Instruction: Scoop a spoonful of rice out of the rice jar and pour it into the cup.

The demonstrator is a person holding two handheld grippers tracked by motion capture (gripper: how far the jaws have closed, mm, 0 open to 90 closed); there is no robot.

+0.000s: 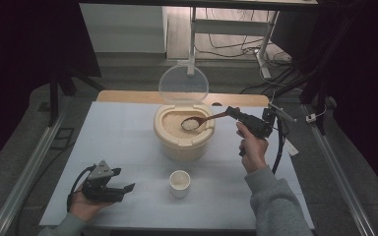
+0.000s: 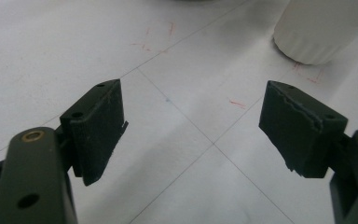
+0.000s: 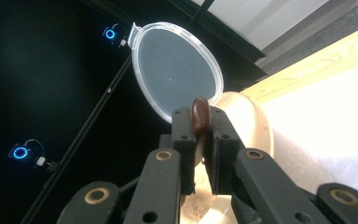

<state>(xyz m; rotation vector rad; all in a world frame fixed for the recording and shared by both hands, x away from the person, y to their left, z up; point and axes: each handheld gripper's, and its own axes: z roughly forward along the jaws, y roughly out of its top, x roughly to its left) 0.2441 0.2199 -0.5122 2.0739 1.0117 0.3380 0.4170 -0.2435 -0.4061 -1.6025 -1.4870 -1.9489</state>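
Scooping rice for the cup

The right gripper (image 1: 232, 113) pinches a wooden spoon (image 1: 202, 120) of rice over the rice bucket (image 1: 183, 132). Next, carry it level to the white cup (image 1: 179, 183). The left gripper (image 1: 123, 191) rests wide, empty.

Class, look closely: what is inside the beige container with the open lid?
The container holds rice, with the loaded spoon above it. How deep the rice goes is hidden by its walls.

Spoon (image 1: 207, 119) glossy brown wood; rice container (image 1: 184, 135) smooth cream plastic, lid (image 1: 183, 84) clear glossy plastic; cup (image 1: 179, 183) white, matt, ribbed; tabletop (image 1: 128, 142) matt white, wooden far edge; left hand-held gripper (image 2: 193, 123) pads rough matt black, frayed edges.
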